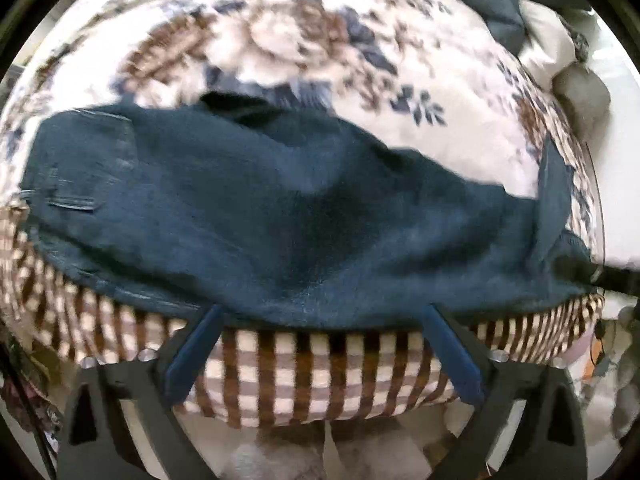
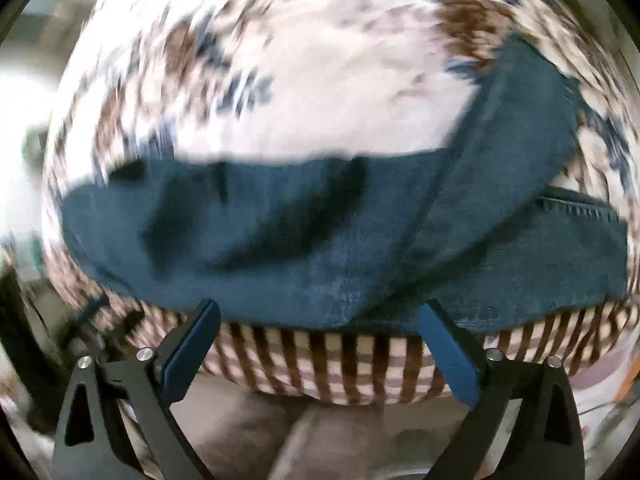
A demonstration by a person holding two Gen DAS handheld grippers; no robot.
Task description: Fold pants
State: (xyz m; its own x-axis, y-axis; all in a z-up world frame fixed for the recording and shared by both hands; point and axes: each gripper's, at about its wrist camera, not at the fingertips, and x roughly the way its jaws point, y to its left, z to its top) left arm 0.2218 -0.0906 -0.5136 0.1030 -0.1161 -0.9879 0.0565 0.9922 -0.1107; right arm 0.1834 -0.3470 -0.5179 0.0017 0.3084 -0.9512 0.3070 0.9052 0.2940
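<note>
Dark blue jeans (image 1: 260,208) lie across the near edge of a bed, waistband and back pocket at the left in the left wrist view. In the right wrist view the jeans (image 2: 320,240) stretch across the frame, with one leg end folded up and back at the right (image 2: 520,140). My left gripper (image 1: 322,312) is open, its blue-padded fingers (image 1: 192,356) spread just short of the jeans' near edge, holding nothing. My right gripper (image 2: 320,308) is open too, fingertips (image 2: 448,348) at the jeans' near edge, apart from the cloth.
The bed has a white blanket with brown and blue flowers (image 1: 460,128) and a brown-and-white striped border (image 1: 320,368) hanging over the near side. Pillows and a dark cushion (image 1: 500,12) sit at the far right. Floor shows below (image 2: 320,440).
</note>
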